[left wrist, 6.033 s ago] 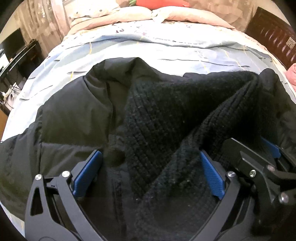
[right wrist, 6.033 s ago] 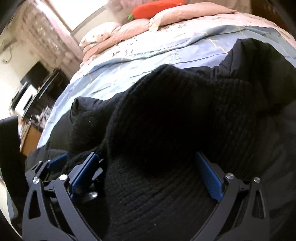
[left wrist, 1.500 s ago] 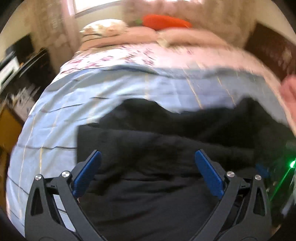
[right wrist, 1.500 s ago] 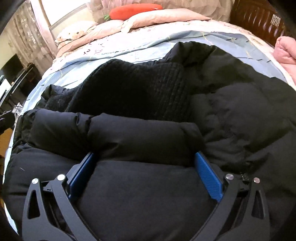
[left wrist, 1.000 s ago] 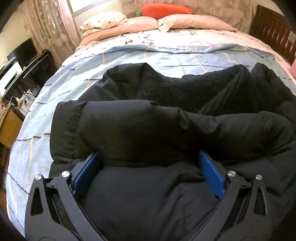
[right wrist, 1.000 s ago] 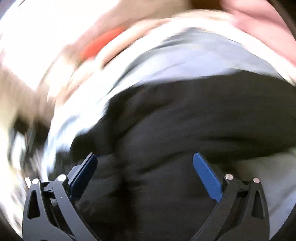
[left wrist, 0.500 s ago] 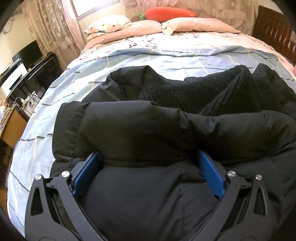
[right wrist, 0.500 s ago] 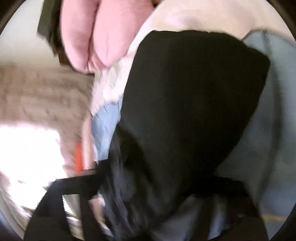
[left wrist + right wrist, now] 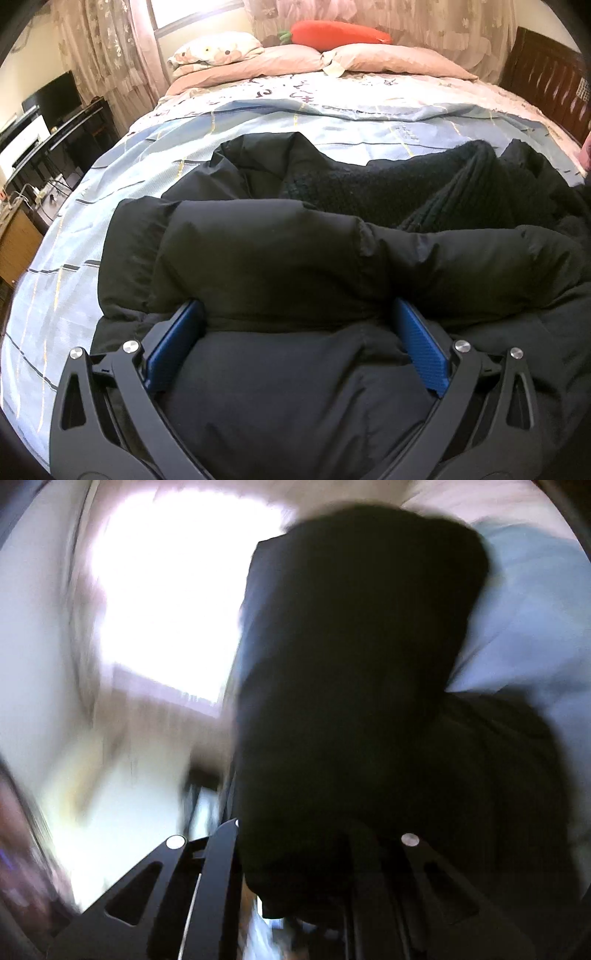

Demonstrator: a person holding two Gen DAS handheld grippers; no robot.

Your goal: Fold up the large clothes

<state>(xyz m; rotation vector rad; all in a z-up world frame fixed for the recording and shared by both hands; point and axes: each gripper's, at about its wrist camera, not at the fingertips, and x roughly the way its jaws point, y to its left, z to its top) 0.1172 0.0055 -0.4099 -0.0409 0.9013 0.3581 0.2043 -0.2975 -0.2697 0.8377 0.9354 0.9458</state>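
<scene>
Lying across the bed [image 9: 147, 155]: black puffer jacket [image 9: 280, 251], one sleeve folded crosswise over its body, knitted black lining [image 9: 388, 184] bunched behind. Left gripper [image 9: 295, 332] low over the jacket, fingers [image 9: 421, 347] spread wide, fabric between them but not pinched. Right gripper [image 9: 310, 853] blurred, fingers close together, clamping a lifted fold of dark jacket fabric [image 9: 351, 664]. Carrot-shaped cushion [image 9: 340, 35] on the pillows [image 9: 388, 62] at the far edge.
</scene>
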